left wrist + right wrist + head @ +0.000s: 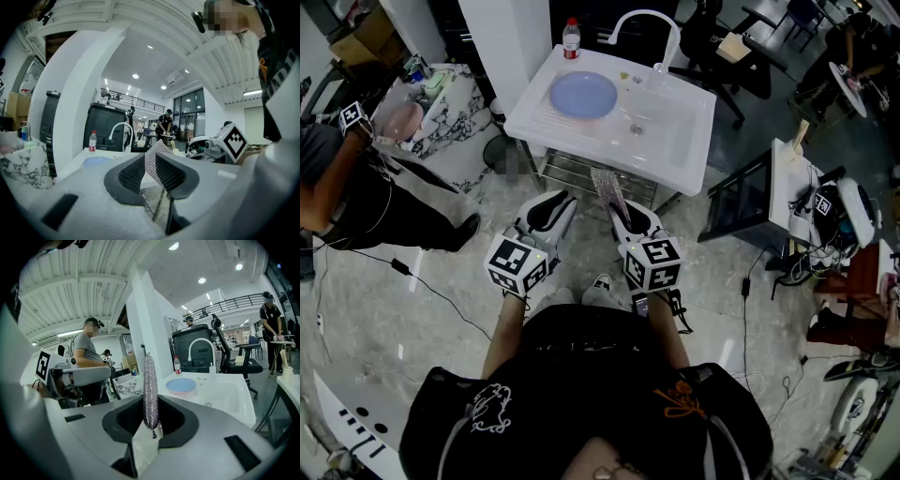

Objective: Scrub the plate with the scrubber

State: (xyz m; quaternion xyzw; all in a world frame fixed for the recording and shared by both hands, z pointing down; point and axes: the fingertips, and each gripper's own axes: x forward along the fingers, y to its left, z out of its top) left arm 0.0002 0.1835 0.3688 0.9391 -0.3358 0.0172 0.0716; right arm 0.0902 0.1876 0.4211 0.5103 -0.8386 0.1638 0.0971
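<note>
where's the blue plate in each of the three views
Head view: blue plate top centre, on the white sink's left side.
Left gripper view: plate low, left of centre.
Right gripper view: plate just right of centre.
Shared landmark: red-capped bottle standing behind the plate.

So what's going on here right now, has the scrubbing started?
Not yet. A person stands in front of the white sink with a tool in each hand, both held short of it. The right tool is shut on the silvery mesh scrubber, which sticks up between its jaws. The left tool is open and holds nothing. The blue plate lies on the sink's drainboard beside the basin, apart from both tools, with a bottle behind it.
</note>
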